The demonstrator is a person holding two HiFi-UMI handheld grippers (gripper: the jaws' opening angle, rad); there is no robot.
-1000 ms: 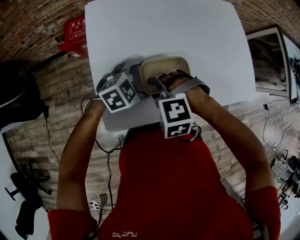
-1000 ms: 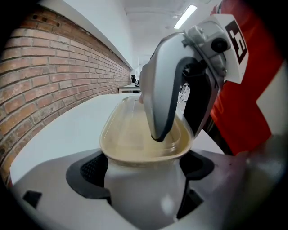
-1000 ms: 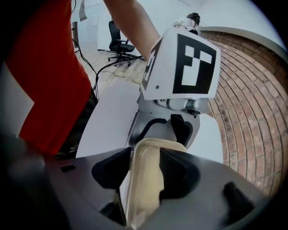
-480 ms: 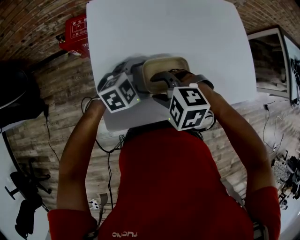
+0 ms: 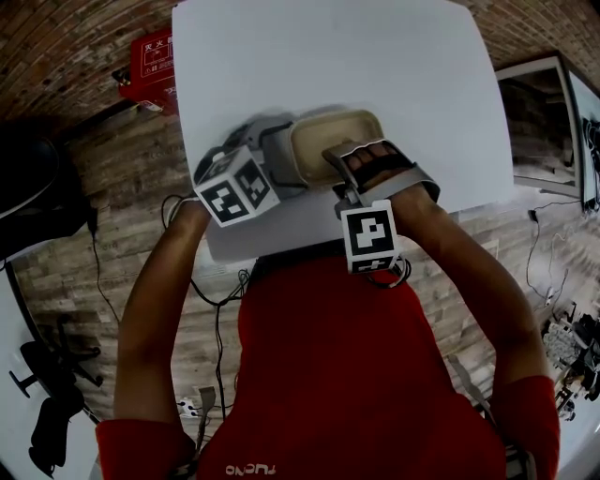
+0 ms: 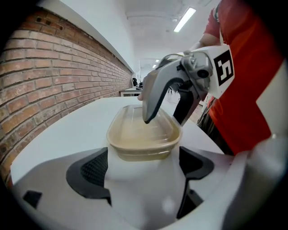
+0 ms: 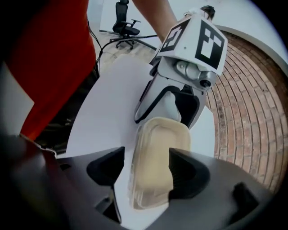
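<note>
The person's red shirt [image 5: 347, 375] fills the bottom of the head view, and both forearms [image 5: 159, 281] reach forward over the near edge of a white table [image 5: 328, 56]. A marker cube [image 5: 234, 186] on each gripper faces up toward the head.

The left gripper [image 6: 144, 166] is clenched on the short left end of a shallow beige tub [image 5: 323, 139]. In the left gripper view that end sits between the two dark pads [image 6: 90, 168], and both of its sides touch them.

The right gripper [image 7: 148, 173] is released, its jaws apart. From the left gripper view, its grey finger [image 6: 150, 96] hangs over the inside of the tub, and its black finger [image 6: 184, 105] stands outside the tub's right rim. Whether the grey tip touches the bottom cannot be told. In the right gripper view the tub lies lengthwise between the jaws, with a gap beside one pad.

The tub rests flat on the table, near the front edge and about midway across.

Farther off, a red box [image 5: 148, 61] sits by the table's far left corner. A brick wall [image 6: 54, 76] runs along the table's far side, and a black office chair [image 7: 123, 13] stands well behind.
</note>
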